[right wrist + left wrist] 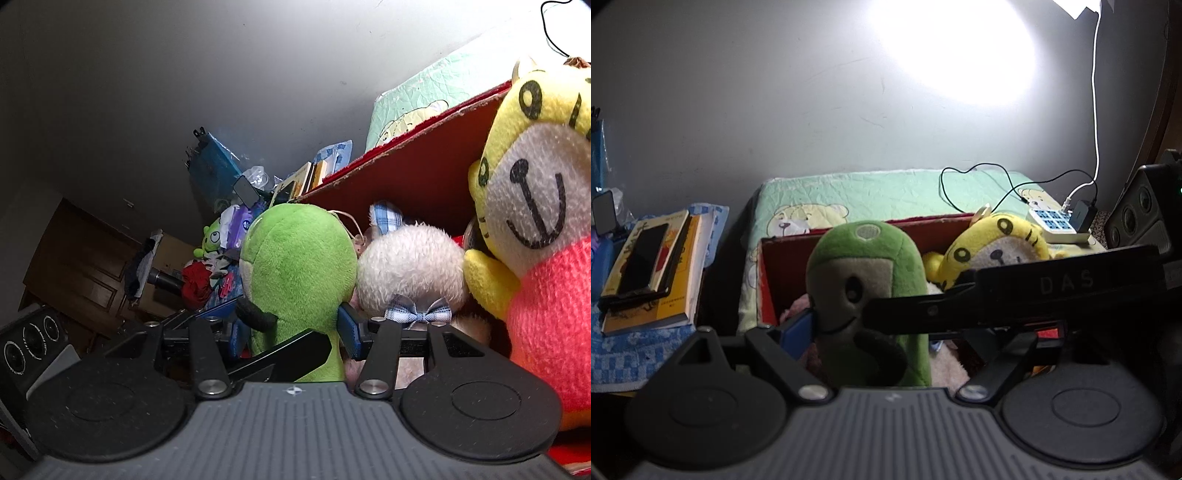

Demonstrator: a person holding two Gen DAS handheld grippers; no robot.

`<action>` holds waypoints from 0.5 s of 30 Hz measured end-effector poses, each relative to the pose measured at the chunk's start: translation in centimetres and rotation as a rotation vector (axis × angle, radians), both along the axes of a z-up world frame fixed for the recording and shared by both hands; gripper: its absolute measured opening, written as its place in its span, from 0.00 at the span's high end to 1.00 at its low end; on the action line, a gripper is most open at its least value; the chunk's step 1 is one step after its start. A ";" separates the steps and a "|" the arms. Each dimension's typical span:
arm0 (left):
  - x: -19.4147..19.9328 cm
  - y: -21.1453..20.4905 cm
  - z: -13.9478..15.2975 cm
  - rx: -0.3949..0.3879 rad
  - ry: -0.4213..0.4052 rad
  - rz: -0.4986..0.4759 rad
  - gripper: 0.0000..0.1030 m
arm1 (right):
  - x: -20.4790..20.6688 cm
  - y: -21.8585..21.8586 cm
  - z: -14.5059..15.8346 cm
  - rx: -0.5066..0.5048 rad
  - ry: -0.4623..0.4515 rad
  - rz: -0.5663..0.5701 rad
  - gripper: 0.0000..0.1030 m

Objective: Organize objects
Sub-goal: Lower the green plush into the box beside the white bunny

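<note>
A green plush toy stands upright in the near part of a red box, beside a yellow tiger plush. My left gripper is open around the green plush. Its left blue pad touches the toy's side, and its right finger is hidden behind the right gripper's black arm. In the right wrist view my right gripper is shut on the green plush, one blue pad on each side. A white fluffy plush and the tiger plush lie against the box wall.
The box sits on a green bear-print quilt. A white power strip with cables lies at its back right. Books with a phone on top rest on a blue towel to the left. A heap of toys and packets stands beyond.
</note>
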State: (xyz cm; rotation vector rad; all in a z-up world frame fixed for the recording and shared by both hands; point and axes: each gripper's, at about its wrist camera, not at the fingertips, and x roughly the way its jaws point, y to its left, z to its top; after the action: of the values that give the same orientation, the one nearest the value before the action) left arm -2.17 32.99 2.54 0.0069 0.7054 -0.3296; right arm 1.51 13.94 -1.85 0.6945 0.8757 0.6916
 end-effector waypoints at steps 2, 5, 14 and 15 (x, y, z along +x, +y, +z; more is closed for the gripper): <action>0.0 0.0 -0.5 0.013 0.009 0.008 0.17 | 0.1 0.2 -0.2 -0.011 0.009 0.001 0.49; 0.4 0.4 -1.1 0.006 0.035 0.017 0.17 | 0.5 0.3 -0.5 -0.011 0.023 -0.003 0.48; 1.1 0.3 -2.0 0.017 0.072 0.049 0.15 | 1.3 0.5 -2.0 0.036 0.095 0.023 0.40; 1.1 0.3 -2.2 0.022 0.073 0.052 0.14 | 1.1 0.5 -1.7 0.029 0.082 0.024 0.40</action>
State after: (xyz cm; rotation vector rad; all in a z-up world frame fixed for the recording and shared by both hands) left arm -1.03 33.31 0.37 -0.0031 0.7799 -0.2730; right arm 2.64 14.44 -3.58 0.7436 0.9520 0.7018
